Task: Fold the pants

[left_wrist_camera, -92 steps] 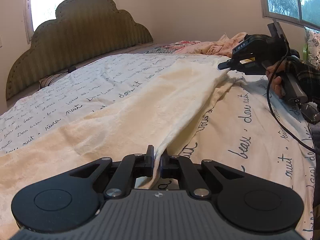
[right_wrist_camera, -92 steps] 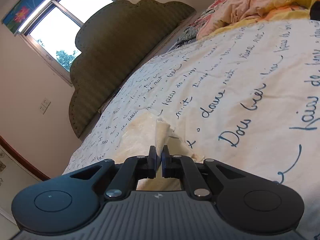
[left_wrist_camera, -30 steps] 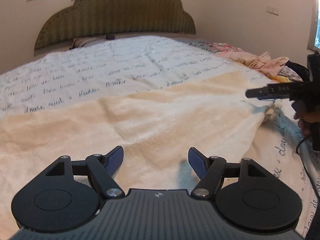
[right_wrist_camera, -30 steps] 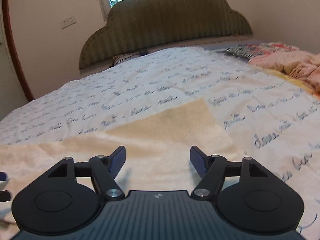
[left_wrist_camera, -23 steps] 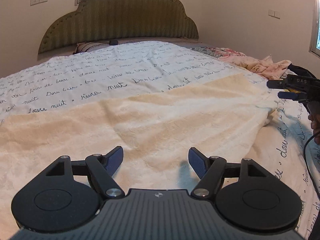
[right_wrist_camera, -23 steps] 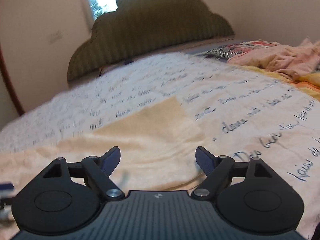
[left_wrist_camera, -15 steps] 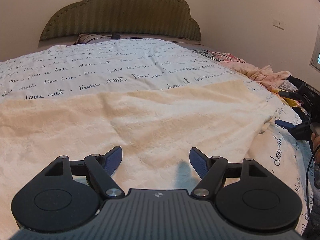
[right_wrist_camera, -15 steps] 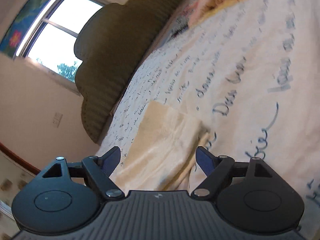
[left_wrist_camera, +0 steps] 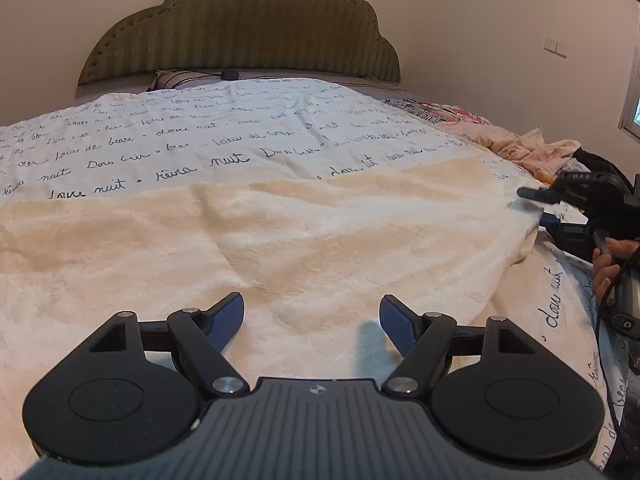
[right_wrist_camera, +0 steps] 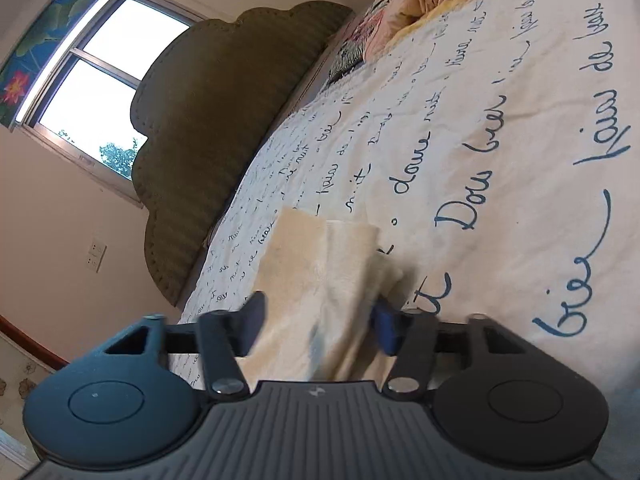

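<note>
Cream fleece pants [left_wrist_camera: 280, 240] lie spread across the bed, folded lengthwise. My left gripper [left_wrist_camera: 312, 316] is open just above the near edge of the fabric and holds nothing. My right gripper [right_wrist_camera: 320, 320] is open, rolled sideways, with the right end of the pants [right_wrist_camera: 320, 264] between its jaws; the jaws stand apart around the cloth. In the left wrist view the right gripper [left_wrist_camera: 540, 208] shows at the pants' right end, held by a hand.
The bed has a white cover with blue script [left_wrist_camera: 200, 140] and an olive headboard [left_wrist_camera: 240, 28]. Crumpled pink and floral clothes [left_wrist_camera: 520, 144] lie at the far right. A window [right_wrist_camera: 88, 80] is behind the headboard.
Both grippers let go of the pants and opened. The pants now lie flat. In the last half second my right gripper rolled sideways and moved onto the pants' right end.
</note>
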`<state>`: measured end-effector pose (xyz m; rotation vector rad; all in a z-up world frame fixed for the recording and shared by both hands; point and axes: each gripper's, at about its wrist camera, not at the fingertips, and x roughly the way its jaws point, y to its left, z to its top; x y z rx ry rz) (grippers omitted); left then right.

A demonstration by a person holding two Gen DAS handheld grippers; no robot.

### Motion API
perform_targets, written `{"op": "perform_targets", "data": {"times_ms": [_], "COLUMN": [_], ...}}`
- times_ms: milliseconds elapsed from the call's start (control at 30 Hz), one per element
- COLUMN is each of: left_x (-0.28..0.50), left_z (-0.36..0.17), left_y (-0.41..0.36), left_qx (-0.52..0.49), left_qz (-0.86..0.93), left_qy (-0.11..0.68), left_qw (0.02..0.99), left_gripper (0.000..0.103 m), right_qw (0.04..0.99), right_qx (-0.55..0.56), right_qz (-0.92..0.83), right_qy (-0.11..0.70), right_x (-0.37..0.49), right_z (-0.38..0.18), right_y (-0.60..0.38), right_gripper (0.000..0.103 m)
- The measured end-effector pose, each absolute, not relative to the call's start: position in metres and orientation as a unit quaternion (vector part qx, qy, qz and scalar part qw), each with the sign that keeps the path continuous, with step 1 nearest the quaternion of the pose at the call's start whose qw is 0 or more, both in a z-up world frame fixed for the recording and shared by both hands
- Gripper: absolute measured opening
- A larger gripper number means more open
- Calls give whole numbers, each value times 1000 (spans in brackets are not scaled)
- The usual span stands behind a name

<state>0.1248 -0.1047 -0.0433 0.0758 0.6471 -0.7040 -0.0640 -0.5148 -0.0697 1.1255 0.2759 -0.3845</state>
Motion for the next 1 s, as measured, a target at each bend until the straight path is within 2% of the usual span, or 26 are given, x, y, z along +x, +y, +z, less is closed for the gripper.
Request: {"op": "perform_targets", "data": {"times_ms": [100,167,300,433,600,833,933,1000], "left_x": [140,158,198,215,215,220,218,215], "left_z": [-41,-39,-36,-39,-58,-85,-89,-87], "left_y": [-96,-92,-101,-120,-131,-119,-112,-108], "left_qx": [-31,-107,-247,-346,-419,-464,-474,-474], "left_qz": [-353,-369,-417,-446,-446,-421,-418,-420], "left_qy": [345,381,435,443,449,453,444,437], "left_qw": [869,841,759,697,651,634,635,638], "left_gripper": [77,78,86,98,101,101,101,102], "right_qw": [827,854,925,971,984,963,956,956], "right_qx": [524,480,324,156,15,-137,-169,-170], "right_qz": [-167,-161,-137,-84,-3,89,69,50], "right_qy": [118,123,146,163,179,212,230,235], "right_x": [-64,-59,-44,-36,-36,-34,-28,-24], "right_z": [-69,-55,-14,16,22,6,-4,-8], "right_y": [-515,-507,-469,-413,-345,-277,-266,-268], "right_gripper": [14,14,14,14,14,14,24,48]}}
